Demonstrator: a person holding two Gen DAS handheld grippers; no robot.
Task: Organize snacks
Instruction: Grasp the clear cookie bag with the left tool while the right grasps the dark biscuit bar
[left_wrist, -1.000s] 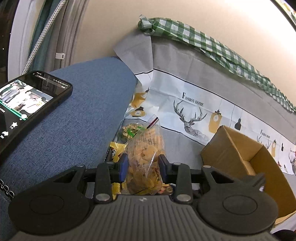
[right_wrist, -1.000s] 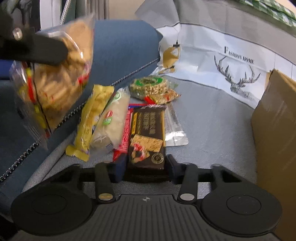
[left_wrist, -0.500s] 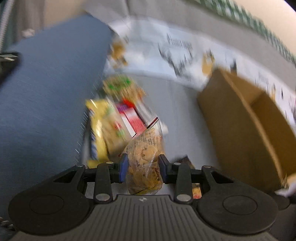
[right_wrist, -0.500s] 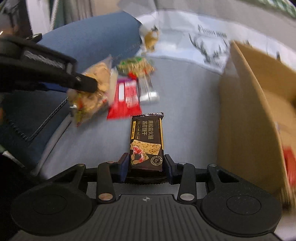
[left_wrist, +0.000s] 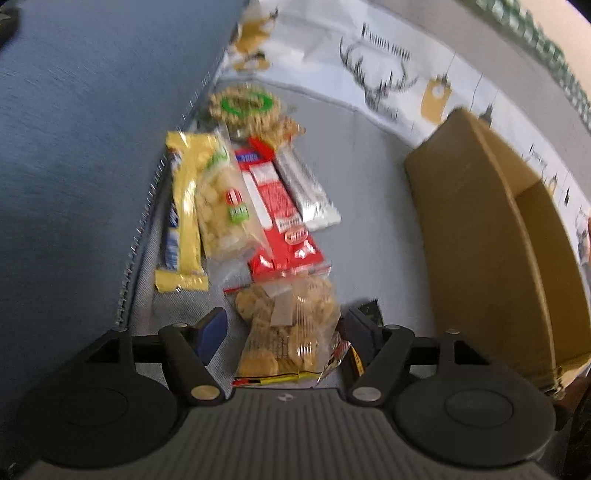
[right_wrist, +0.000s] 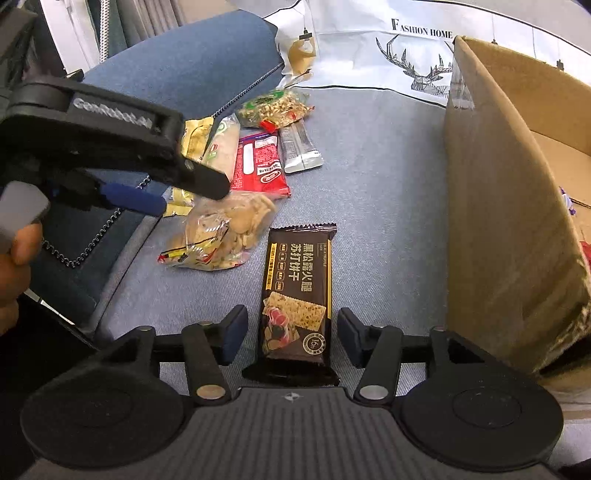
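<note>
both grippers have let go since half a second ago: the left gripper (left_wrist: 288, 328) now stands spread around the cracker bag (left_wrist: 290, 332), the right gripper (right_wrist: 290, 334) spread around the dark bar (right_wrist: 297, 295), neither touching. both snacks lie flat on the grey cloth (right_wrist: 384, 206). five more packets sit at 12 o'clock in the left view: one yellow (left_wrist: 184, 210), one puffs (left_wrist: 225, 206), one red (left_wrist: 277, 214), one silver (left_wrist: 308, 188), one green-ringed (left_wrist: 245, 107). one box (right_wrist: 506, 206) stands at 3 o'clock, a blue cushion (left_wrist: 85, 140) at 9.
</note>
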